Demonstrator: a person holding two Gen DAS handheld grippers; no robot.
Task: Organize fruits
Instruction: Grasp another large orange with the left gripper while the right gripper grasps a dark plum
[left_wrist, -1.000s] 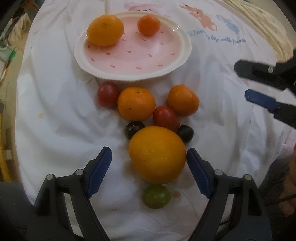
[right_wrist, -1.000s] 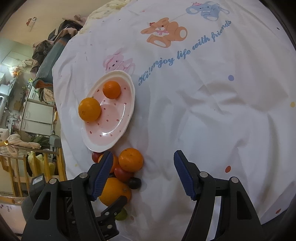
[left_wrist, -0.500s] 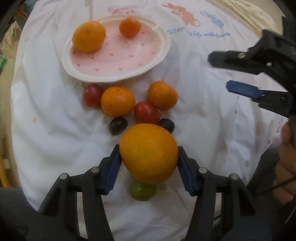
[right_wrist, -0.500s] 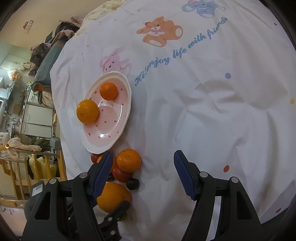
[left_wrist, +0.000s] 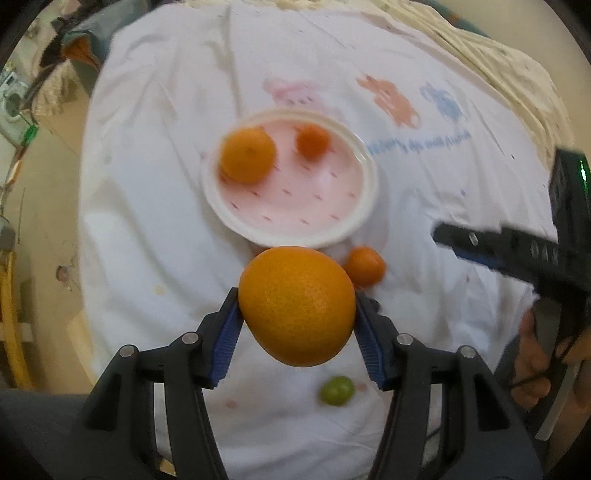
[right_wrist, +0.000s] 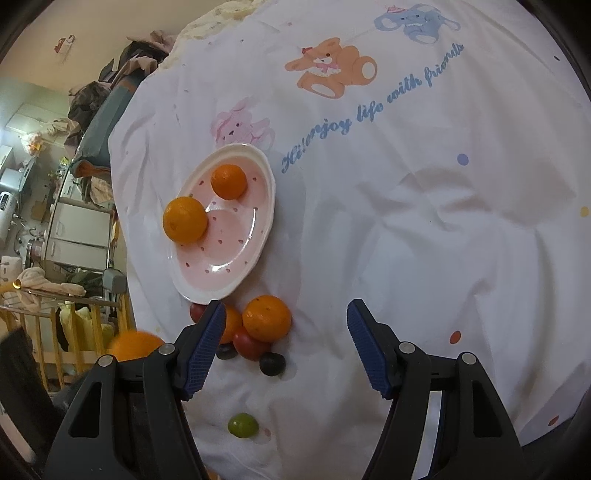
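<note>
The left gripper (left_wrist: 297, 325) has its jaws pinching the big orange (left_wrist: 297, 305) at its widest part, clear of the cloth and in front of the pink plate (left_wrist: 364, 192), which already carries two oranges (left_wrist: 247, 154). Main risk: round, smooth peel w/ only two narrow blue pads (left_wrist: 226, 334) on it, so any jolt or tilt could let it roll out and drop onto the small fruits below, e.g. the mandarin (left_wrist: 365, 266) or green one (left_wrist: 337, 390), scattering them. Second risk: setting it down on the plate's near rim, tipping the plate or bumping the fruit already there. The right gripper (right_wrist: 286, 345) hovers w/ jaws spread and nothing between them, near the loose pile (right_wrist: 266, 318); a sideways sweep could knock those off the table
</note>
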